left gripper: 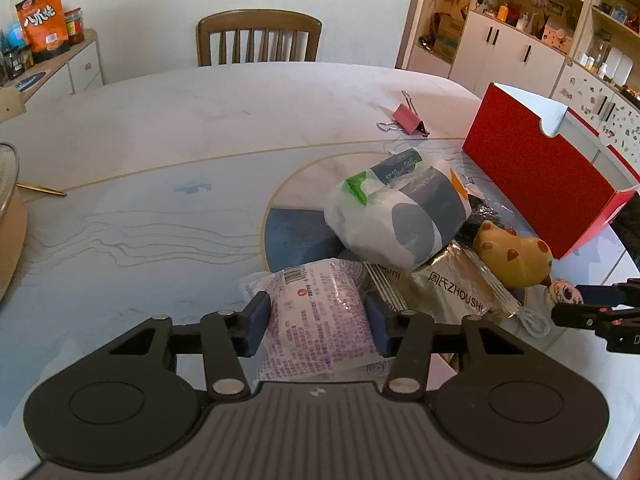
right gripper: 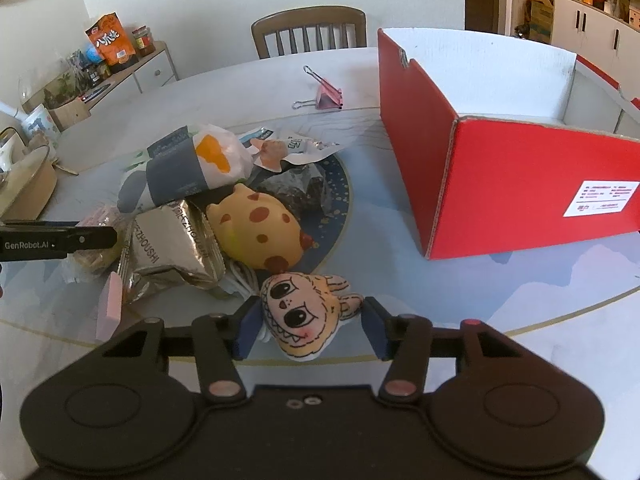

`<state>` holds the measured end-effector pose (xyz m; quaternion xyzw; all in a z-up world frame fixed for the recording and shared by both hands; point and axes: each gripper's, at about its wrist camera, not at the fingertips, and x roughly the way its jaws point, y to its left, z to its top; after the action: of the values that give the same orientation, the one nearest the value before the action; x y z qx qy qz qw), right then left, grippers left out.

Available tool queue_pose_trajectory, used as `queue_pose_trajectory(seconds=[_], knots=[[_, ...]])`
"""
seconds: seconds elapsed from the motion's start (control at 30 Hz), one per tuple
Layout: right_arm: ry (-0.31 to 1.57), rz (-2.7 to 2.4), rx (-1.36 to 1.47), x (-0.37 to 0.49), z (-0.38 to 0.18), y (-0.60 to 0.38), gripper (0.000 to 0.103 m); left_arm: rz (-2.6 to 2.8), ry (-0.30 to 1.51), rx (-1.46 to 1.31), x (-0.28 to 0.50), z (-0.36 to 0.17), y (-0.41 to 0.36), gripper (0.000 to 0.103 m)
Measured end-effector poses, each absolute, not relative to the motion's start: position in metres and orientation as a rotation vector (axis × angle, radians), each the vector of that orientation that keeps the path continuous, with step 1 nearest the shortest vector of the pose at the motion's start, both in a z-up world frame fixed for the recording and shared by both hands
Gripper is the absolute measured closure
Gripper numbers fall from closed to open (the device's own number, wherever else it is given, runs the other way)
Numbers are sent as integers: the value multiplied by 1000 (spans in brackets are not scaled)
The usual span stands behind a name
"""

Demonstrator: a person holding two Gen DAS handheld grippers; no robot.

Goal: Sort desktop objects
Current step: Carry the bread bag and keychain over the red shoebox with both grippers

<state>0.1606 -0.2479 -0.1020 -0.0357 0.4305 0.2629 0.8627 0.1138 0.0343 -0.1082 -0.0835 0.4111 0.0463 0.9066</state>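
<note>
My left gripper point(left gripper: 318, 320) is shut on a clear snack packet with purple print point(left gripper: 320, 312), its blue pads pressed against both sides. My right gripper point(right gripper: 310, 328) is shut on a small plush face toy with big eyes point(right gripper: 304, 312), which lies on the table's near edge. Behind them is a pile: a white and grey bag point(left gripper: 400, 216), a yellow spotted toy point(right gripper: 256, 232), silver ZHOUSHI packets point(right gripper: 172, 240) and a dark crinkled packet point(right gripper: 300, 188). An open red cardboard box point(right gripper: 500, 184) stands to the right. The left gripper's finger point(right gripper: 60, 240) shows in the right wrist view.
A pink binder clip point(right gripper: 328, 96) lies behind the pile and a pink block point(right gripper: 110, 304) at its near left. A pot point(left gripper: 8, 208) and a gold stick point(left gripper: 40, 190) sit at the table's left edge. A wooden chair point(left gripper: 258, 40) stands at the far side.
</note>
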Motion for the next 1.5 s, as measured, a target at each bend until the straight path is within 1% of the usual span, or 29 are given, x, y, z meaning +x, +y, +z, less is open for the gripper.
queue_pose_trajectory(seconds=[0.23, 0.8, 1.13, 1.5], knots=[[873, 541, -54, 154, -88, -253, 50, 104, 839, -180, 95, -100, 36, 55], [848, 525, -31, 146, -44, -272, 50, 26, 803, -188, 72, -48, 5, 55], [832, 516, 7, 160, -20, -299, 50, -46, 768, -170, 87, -21, -23, 55], [753, 527, 0, 198, 9, -327, 50, -109, 725, -160, 132, 2, -68, 55]])
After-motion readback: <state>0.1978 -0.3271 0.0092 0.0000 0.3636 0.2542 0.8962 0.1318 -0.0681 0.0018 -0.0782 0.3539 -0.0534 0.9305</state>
